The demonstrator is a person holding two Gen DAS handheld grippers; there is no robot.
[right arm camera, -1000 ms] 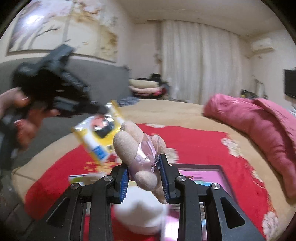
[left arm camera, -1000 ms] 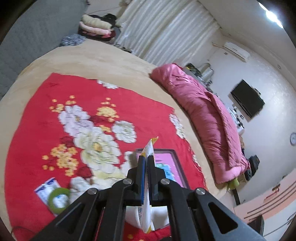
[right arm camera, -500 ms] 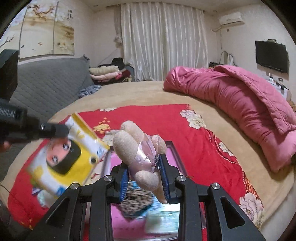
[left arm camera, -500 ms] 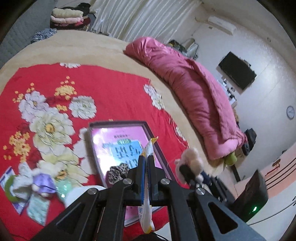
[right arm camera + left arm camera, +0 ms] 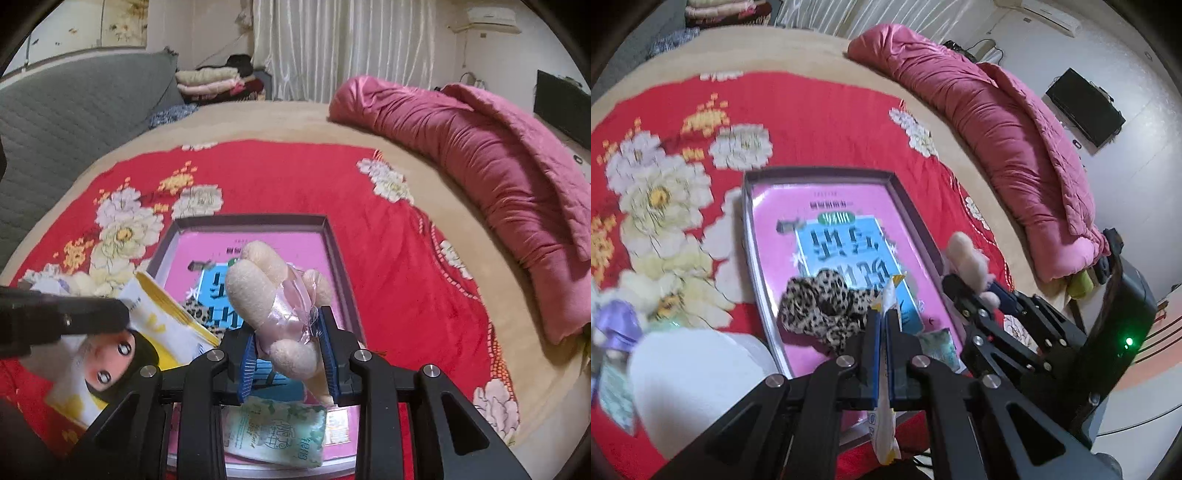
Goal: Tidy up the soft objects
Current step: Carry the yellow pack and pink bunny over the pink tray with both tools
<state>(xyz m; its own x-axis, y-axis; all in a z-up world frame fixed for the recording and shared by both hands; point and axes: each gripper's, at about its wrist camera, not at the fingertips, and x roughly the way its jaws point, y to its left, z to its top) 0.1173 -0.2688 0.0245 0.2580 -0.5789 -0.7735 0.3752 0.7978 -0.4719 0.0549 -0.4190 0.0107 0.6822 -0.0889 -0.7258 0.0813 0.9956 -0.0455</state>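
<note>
A flat yellow packet (image 5: 147, 332) with a cartoon face is pinched edge-on between the pressed-together jaws of the left gripper (image 5: 884, 328). It is held above the near left part of the pink tray (image 5: 334, 254). A cream plush toy (image 5: 273, 295) with clear wrap around it is squeezed in the jaws of the right gripper (image 5: 288, 354), above the middle of the tray. A leopard-print scrunchie (image 5: 820, 306) and a green tissue pack (image 5: 275, 432) are seen lying inside the tray near its front edge. The tray is set on the red flowered blanket (image 5: 258, 177). A white roll (image 5: 690, 384) is seen beside the tray's left edge.
</note>
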